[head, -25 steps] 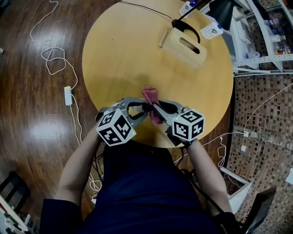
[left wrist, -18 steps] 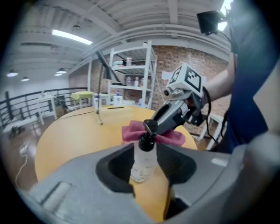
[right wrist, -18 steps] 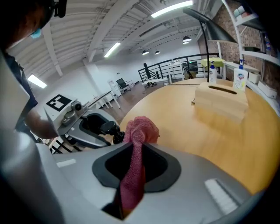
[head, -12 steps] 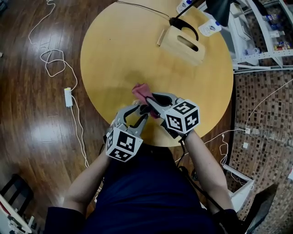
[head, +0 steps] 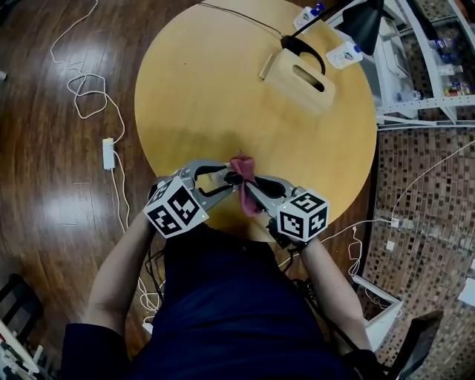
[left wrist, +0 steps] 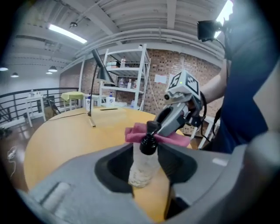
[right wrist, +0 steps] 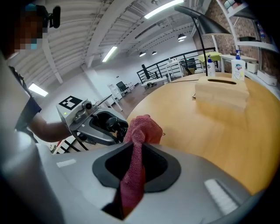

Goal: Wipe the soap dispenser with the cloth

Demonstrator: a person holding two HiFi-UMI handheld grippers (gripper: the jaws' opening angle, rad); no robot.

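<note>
Soap dispenser (left wrist: 142, 168), we record, sits gripped above the counter (head: 223, 89) in the left gripper (head: 231, 177) jaws, which have just been opening, while right gripper (head: 243, 185) jaws clench the pink cloth (right wrist: 139, 131) against its pump (left wrist: 148, 140).

Head camera looks steeply down on the round table (head: 208, 96). Gripper cameras sit close behind their jaws, facing each other; all three share the cloth (head: 243, 165).

You have a round yellow wooden table (head: 208, 89) before you. On its far side stand a pale wooden box with a slotted top (head: 300, 76), a black desk lamp (head: 361, 21) and two white bottles (head: 343, 53).
</note>
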